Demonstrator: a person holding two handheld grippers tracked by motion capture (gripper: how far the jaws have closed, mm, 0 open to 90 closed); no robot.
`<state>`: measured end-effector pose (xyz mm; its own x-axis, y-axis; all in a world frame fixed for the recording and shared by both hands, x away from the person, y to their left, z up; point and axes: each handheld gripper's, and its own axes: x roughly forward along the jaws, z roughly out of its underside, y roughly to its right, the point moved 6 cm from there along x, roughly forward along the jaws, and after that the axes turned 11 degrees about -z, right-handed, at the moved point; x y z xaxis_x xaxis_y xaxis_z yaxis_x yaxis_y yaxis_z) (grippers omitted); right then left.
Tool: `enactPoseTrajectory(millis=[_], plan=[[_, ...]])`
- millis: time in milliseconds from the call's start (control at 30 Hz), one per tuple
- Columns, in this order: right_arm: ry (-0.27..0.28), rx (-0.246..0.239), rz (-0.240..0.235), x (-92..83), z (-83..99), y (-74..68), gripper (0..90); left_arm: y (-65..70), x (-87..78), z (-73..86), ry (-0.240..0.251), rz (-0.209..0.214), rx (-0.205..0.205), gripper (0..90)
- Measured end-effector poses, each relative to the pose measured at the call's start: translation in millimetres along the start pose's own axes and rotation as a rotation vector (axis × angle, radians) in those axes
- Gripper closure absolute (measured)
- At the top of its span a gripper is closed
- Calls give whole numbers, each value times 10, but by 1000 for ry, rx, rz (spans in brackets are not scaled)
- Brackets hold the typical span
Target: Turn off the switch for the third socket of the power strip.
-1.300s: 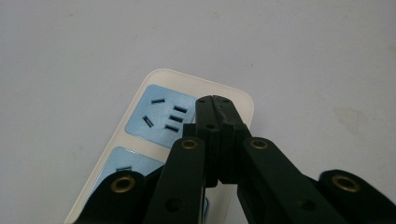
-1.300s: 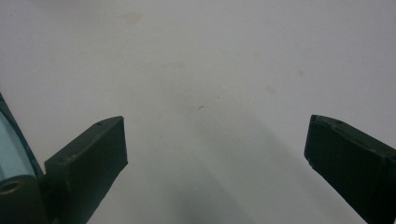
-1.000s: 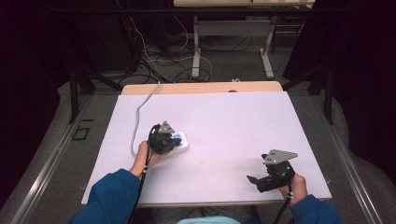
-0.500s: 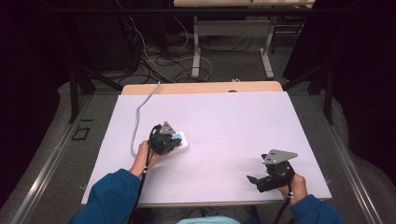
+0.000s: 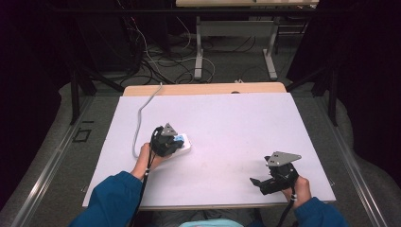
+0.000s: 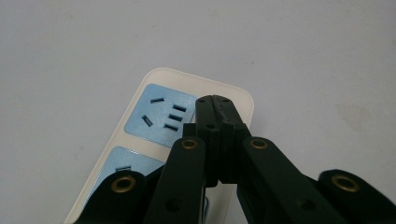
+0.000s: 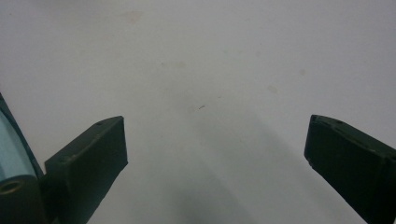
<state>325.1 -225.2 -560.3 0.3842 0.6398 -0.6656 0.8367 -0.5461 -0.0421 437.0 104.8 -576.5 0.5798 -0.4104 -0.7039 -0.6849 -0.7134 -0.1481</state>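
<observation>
Left gripper view: my left hand-held gripper [image 6: 215,103], jaws pressed together, rests its tips on the power strip [image 6: 154,135]. Across the counter [image 5: 236,127], my right hand-held gripper [image 7: 215,154] stands with jaws apart, well away.

Glossy white plastic power strip [image 6: 187,121] w/ blue faces; matt table [image 5: 227,123].

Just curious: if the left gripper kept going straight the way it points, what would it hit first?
The power strip. The left gripper is shut, its tips right over the strip's far end, seemingly touching or nearly so; depth is hard to judge. Beyond lies bare table.
</observation>
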Motion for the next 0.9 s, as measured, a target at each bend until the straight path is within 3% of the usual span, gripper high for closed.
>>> enactPoseTrajectory(millis=[900], plan=[[7, 10, 7, 7, 1, -2, 54, 1, 7, 0, 12, 7, -9, 900]])
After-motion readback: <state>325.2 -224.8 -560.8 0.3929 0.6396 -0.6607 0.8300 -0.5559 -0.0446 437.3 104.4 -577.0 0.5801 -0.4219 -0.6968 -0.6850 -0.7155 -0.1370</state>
